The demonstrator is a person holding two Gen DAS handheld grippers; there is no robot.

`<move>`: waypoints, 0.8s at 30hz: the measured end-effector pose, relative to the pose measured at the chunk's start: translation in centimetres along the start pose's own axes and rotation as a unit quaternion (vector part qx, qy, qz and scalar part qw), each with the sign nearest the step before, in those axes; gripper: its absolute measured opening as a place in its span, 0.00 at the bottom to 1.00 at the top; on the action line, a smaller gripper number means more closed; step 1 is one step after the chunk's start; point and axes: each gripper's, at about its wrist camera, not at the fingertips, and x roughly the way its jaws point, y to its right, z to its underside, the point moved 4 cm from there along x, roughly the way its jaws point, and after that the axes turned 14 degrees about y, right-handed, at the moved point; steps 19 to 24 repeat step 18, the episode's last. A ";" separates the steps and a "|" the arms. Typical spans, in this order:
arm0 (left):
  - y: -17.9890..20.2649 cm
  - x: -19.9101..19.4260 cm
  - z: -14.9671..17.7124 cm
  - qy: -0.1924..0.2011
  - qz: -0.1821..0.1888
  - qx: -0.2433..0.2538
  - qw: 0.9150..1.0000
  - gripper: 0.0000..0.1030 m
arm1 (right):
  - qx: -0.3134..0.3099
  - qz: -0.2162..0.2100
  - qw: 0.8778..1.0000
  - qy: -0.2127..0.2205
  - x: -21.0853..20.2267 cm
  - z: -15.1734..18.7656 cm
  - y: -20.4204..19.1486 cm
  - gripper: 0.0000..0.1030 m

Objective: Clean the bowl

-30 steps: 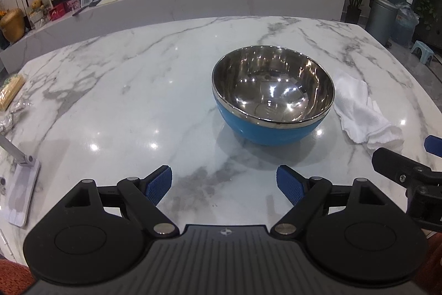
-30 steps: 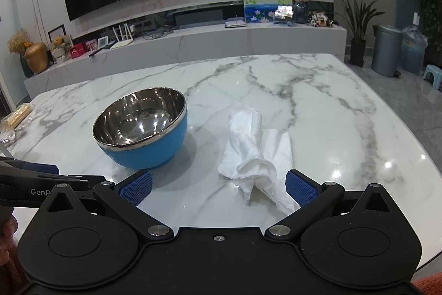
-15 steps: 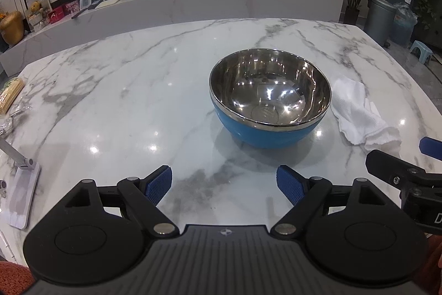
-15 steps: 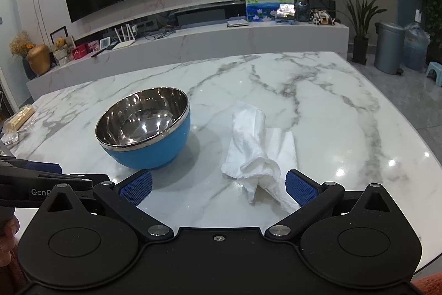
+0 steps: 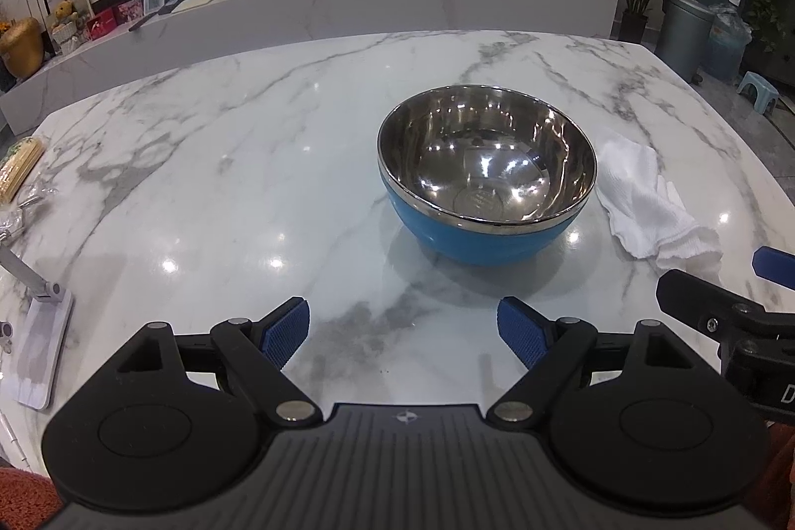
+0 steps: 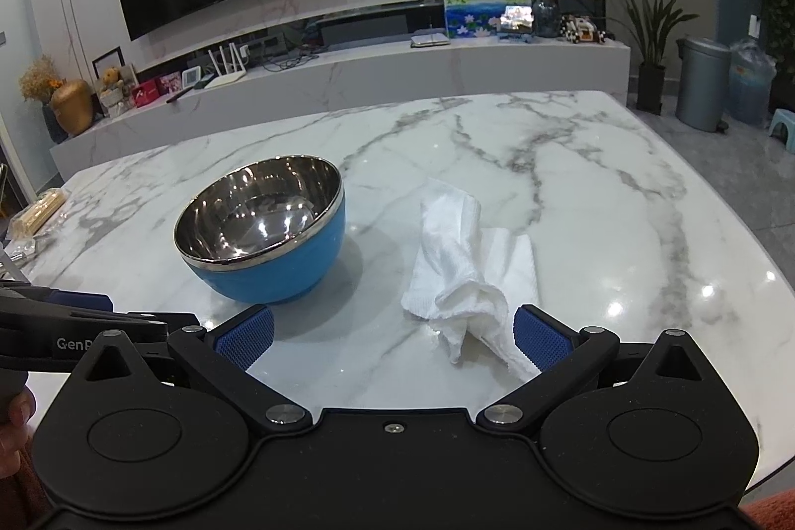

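Bowl (image 5: 487, 177) stands unwiped on the table (image 5: 223, 162); my left gripper (image 5: 403, 334) and right gripper (image 6: 393, 334) are wide open, empty, cloth (image 6: 459, 266) ungrasped.

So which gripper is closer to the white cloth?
The right gripper: the white cloth lies just ahead between its open blue pads. The left gripper faces the blue bowl instead.

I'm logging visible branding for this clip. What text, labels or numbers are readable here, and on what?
"GenR", cut off: on the left gripper body, right wrist view.
"D", cut off: on the right gripper body, left wrist view.
Stamp in the bowl bottom: too small to read.
Writing on the painting: blurred.
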 end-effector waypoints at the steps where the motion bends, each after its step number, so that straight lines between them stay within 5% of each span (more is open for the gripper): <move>1: 0.0 0.0 0.0 0.000 0.000 0.000 1.000 0.80 | 0.000 0.000 1.000 0.000 0.0 0.0 0.0 0.99; 24: -0.1 0.0 0.2 -0.002 0.002 -0.002 1.000 0.80 | 0.000 -0.003 1.000 -0.004 0.3 0.0 0.0 0.99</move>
